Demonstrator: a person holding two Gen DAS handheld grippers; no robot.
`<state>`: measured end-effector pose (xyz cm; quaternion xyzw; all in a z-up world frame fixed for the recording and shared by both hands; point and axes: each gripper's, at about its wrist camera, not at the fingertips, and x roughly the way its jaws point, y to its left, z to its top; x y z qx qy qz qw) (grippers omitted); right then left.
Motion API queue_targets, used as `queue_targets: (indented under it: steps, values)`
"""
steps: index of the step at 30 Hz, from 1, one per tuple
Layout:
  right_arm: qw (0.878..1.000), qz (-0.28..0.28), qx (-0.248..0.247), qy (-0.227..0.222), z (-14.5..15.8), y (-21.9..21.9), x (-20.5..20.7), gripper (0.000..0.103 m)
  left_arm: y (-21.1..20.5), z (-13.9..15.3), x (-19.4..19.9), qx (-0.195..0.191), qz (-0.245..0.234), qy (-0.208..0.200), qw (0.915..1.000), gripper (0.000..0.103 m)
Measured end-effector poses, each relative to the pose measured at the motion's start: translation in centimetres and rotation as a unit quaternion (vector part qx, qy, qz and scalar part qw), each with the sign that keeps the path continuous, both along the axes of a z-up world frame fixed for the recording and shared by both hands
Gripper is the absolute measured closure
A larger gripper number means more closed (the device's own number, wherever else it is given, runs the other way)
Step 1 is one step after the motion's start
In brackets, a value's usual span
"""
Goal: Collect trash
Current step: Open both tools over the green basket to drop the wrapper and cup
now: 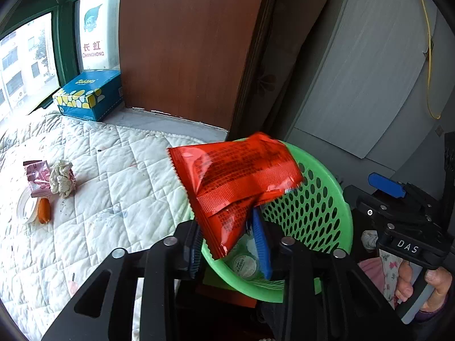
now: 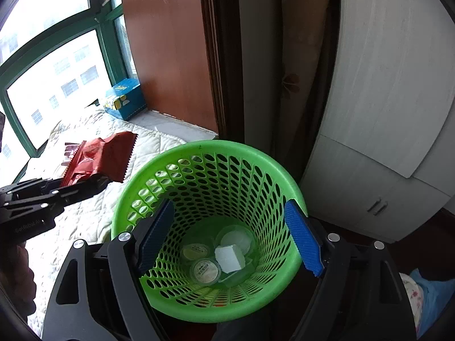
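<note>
The left gripper (image 1: 230, 241) has its jaws clamped on the lower end of a red wrapper (image 1: 236, 182), held at the near rim of the green basket (image 1: 318, 207). The right gripper (image 2: 230, 236) hangs over the basket, jaws apart and empty; lids (image 2: 204, 270) lie at its bottom. Farther left on the bed (image 1: 113, 176) lie crumpled paper (image 1: 61, 177) and a pink wrapper (image 1: 35, 174).
</note>
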<state>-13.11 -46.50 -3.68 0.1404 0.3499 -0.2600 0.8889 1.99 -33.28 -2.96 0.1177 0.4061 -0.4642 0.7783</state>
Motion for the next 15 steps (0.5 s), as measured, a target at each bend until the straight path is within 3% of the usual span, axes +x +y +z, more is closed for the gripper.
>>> queue_targets:
  steps: [12, 15]
  values:
    - [1.000, -0.006, 0.001, -0.007, 0.52, -0.08, -0.33, 0.024, -0.83, -0.52, -0.46, 0.000, -0.014, 0.013, 0.9998, 0.060]
    - [1.000, -0.005, 0.002, -0.007, 0.57, -0.01, -0.32, 0.024, -0.66, -0.66, -0.54, 0.001, -0.013, 0.014, 0.9998, 0.053]
